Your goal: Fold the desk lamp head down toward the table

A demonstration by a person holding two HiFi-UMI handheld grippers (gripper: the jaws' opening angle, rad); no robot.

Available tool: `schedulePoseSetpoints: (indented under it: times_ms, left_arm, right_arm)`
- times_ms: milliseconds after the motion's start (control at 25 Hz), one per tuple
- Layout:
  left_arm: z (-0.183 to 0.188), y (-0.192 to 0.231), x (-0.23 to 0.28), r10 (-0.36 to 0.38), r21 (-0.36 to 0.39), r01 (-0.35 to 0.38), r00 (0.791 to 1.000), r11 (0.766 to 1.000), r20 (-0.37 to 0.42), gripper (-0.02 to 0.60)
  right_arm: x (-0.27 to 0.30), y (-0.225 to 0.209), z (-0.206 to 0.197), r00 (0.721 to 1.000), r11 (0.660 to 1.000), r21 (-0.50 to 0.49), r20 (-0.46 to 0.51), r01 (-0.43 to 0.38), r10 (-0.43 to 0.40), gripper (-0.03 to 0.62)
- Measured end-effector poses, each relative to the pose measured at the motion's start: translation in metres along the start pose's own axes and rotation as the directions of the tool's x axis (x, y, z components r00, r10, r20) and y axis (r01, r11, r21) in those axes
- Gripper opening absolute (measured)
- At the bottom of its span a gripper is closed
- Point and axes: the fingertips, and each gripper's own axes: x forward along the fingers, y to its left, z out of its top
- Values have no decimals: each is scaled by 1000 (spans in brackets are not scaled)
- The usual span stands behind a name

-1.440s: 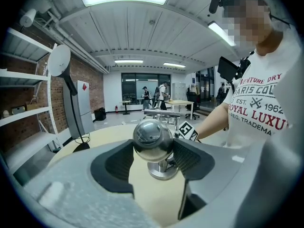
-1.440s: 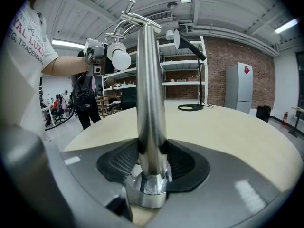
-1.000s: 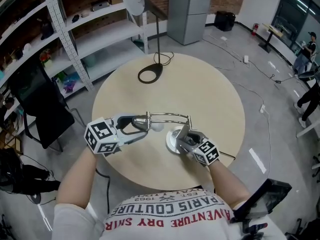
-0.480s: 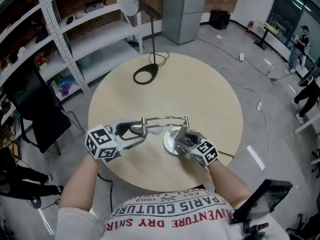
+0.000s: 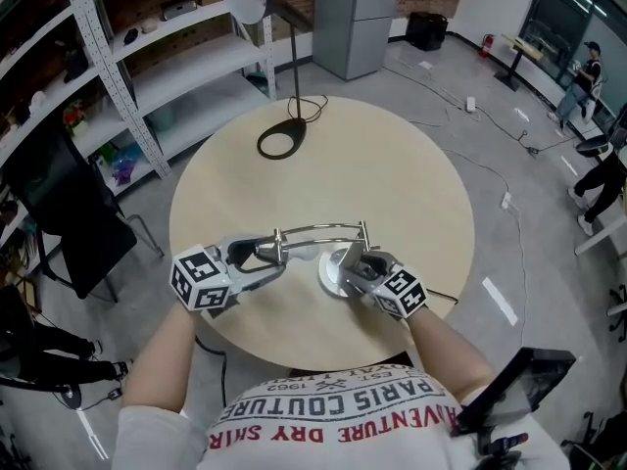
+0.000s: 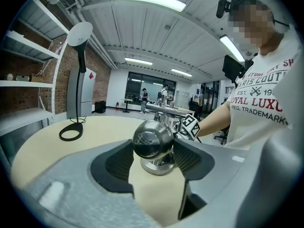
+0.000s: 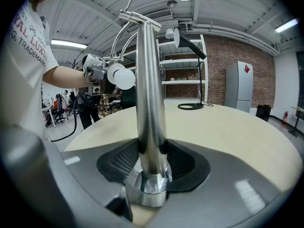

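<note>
Pale wood round surface on a grey concrete floor. Far left: metal shelving. Brick wall behind, with a grey cabinet past the far edge. Black chair at left.

Black lamp with a ring base stands on the far left part of the surface. Chrome desk lamp sits by the near edge, its round base flat on the surface.

Right gripper: fingers clenched on the upright post, just above the base.

Left gripper: fingers grasping the lamp head, a chrome ball. It sits low, left of the base; contact with the surface cannot be told.
</note>
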Motion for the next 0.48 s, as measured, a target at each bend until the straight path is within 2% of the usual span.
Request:
schedulePoseSetpoints:
  times_ms: [480]
  left_arm:
    - [-17, 0, 11, -6, -27, 5, 1000, 1000, -19, 256]
  right_arm:
    - [0, 1, -4, 1000, 1000, -5, 9, -10, 10, 189]
